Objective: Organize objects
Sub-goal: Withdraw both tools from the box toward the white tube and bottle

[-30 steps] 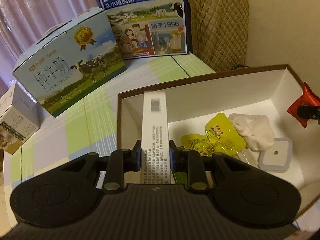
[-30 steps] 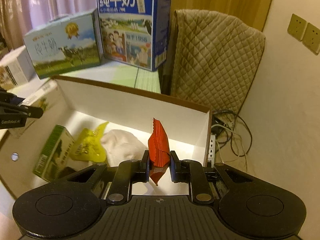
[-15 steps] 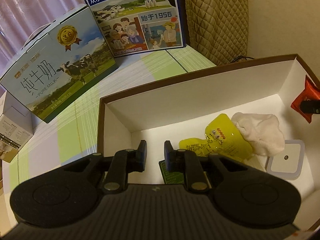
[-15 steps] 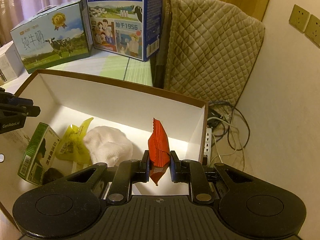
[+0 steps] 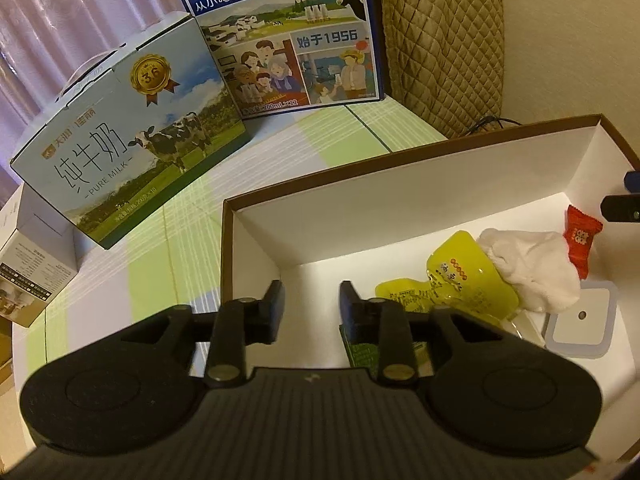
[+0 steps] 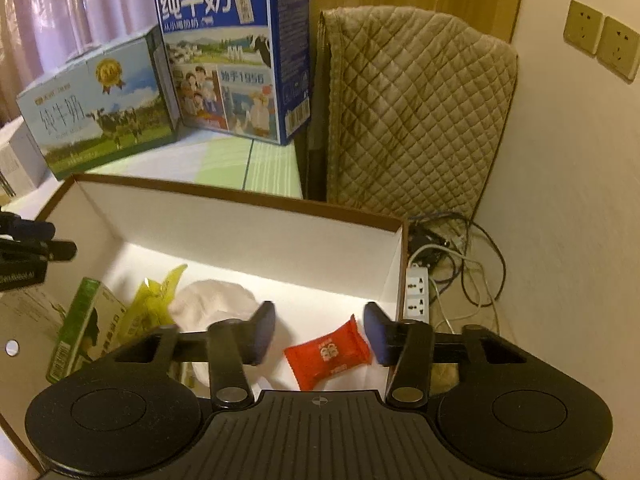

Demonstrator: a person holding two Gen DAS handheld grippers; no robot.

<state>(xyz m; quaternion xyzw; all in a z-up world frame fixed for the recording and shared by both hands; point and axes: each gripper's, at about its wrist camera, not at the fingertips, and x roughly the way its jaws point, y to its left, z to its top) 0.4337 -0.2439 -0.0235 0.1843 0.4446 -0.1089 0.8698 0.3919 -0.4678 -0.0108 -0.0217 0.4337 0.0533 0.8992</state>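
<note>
The red packet (image 6: 327, 354) is seen lying crosswise between the spread, empty right gripper (image 6: 319, 332), while the left gripper (image 5: 311, 308), released too, is held at frame left.

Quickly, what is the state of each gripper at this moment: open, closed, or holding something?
Left gripper: open, holding nothing.
Right gripper: open, holding nothing; the small red foil snack packet lies below it on the floor of the white cardboard box.
</note>
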